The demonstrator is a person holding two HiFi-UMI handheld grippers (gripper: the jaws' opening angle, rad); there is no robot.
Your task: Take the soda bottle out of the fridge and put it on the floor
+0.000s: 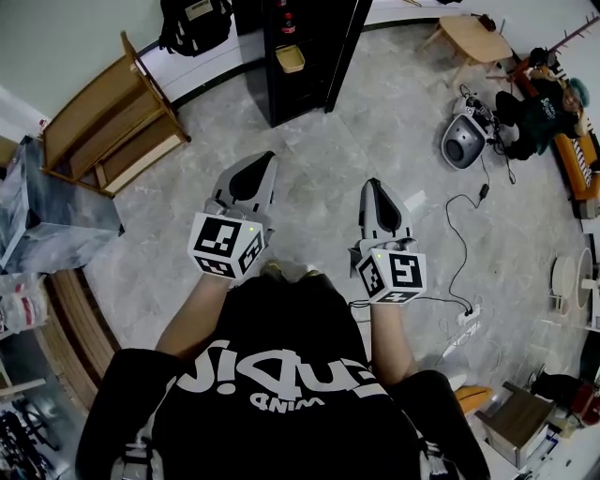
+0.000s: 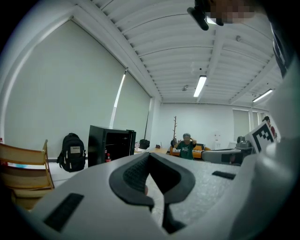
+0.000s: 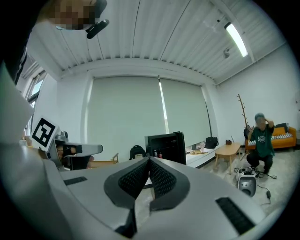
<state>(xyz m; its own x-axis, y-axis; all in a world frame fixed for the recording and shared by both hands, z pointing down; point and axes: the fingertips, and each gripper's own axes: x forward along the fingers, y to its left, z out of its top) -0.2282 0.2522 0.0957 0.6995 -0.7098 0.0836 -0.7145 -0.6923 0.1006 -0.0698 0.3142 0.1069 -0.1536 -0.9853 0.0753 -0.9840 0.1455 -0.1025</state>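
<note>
Two hand-held grippers being carried side by side above the grey floor [image 1: 319, 155], both pointing toward the fridge and hanging well apart from it. Starting at the left of the head view: wooden shelf unit [image 1: 112, 117] standing by the wall; black backpack [image 1: 192, 21] leaning at the wall just beside the fridge; black fridge [image 1: 314, 56] standing with its door hanging open; soda bottle [image 1: 287, 21] standing upright inside the open compartment, red label showing, touching neither gripper; small yellow item [image 1: 291, 59] sitting below the bottle, too small to identify. Nearer the wearer: left gripper [image 1: 265, 161] being held with jaws clenched together, ribbed pads meeting at the tips, gripping nothing; right gripper [image 1: 373, 185] just beside it, jaws likewise pressing closed on themselves, carrying nothing. Continuing right: light wooden table [image 1: 473, 37] standing near the far wall; grey rounded appliance [image 1: 462, 141] resting on the floor; black cable [image 1: 455, 244] trailing from it across the floor toward a white power strip [image 1: 466, 317]; person in a green top [image 1: 544, 108] sitting low beside an orange sofa [image 1: 583, 164] at the right edge.
</note>
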